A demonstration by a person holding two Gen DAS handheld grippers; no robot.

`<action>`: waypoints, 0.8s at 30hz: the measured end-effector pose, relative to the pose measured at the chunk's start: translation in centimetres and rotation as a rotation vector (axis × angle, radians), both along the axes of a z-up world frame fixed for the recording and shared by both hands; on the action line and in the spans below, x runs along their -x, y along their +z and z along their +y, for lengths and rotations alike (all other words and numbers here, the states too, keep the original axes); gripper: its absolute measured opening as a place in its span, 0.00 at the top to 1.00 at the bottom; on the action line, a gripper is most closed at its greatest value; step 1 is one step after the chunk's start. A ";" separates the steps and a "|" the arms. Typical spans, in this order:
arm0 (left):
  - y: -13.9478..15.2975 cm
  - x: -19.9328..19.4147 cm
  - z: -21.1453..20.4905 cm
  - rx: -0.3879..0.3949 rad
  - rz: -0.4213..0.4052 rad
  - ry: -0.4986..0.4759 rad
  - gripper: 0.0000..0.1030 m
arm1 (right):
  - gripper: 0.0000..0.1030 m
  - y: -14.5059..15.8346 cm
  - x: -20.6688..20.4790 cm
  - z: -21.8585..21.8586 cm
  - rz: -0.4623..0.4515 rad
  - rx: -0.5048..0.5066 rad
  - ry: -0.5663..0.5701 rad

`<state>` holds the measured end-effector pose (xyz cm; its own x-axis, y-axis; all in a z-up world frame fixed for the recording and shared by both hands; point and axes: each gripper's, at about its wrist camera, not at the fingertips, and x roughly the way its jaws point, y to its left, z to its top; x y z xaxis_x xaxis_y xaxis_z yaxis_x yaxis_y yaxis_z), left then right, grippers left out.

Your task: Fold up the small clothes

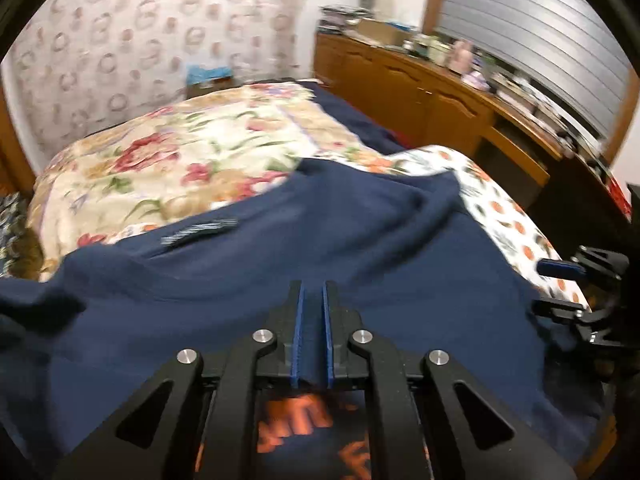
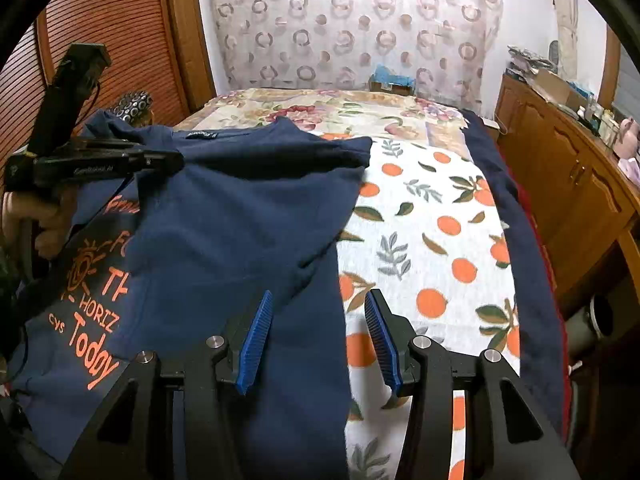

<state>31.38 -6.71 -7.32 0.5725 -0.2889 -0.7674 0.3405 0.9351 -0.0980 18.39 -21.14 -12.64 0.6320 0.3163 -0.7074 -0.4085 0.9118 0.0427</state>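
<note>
Jaws of the left gripper [image 1: 312, 292] pinch the navy T-shirt [image 2: 240, 220] — right gripper [image 2: 318, 300] spread over its edge — orange print fully readable only from the right.

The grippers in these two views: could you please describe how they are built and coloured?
Both the left gripper and the right gripper are black linkage frames with silver pivot bolts and ribbed blue pads. Seen from the right wrist, the left gripper carries small white lettering on its side, too small to read, and a thin cable.
</note>
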 end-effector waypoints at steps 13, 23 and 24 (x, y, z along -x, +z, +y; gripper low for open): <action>3.3 2.4 6.7 -0.038 -0.094 0.098 0.29 | 0.43 0.5 -10.5 -2.1 0.071 -0.068 0.040; 4.2 4.7 14.1 -0.093 -0.100 0.243 0.23 | 0.43 1.1 -16.7 -0.5 0.013 -0.121 0.072; 4.3 4.8 14.6 -0.101 -0.101 0.257 0.23 | 0.43 1.5 -17.0 -0.6 -0.021 -0.120 0.064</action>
<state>26.54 7.93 -3.05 0.6924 -0.0495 -0.7199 0.0941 0.9953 0.0220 35.35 -21.74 -11.19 0.6222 0.4378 -0.6490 -0.4673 0.8728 0.1408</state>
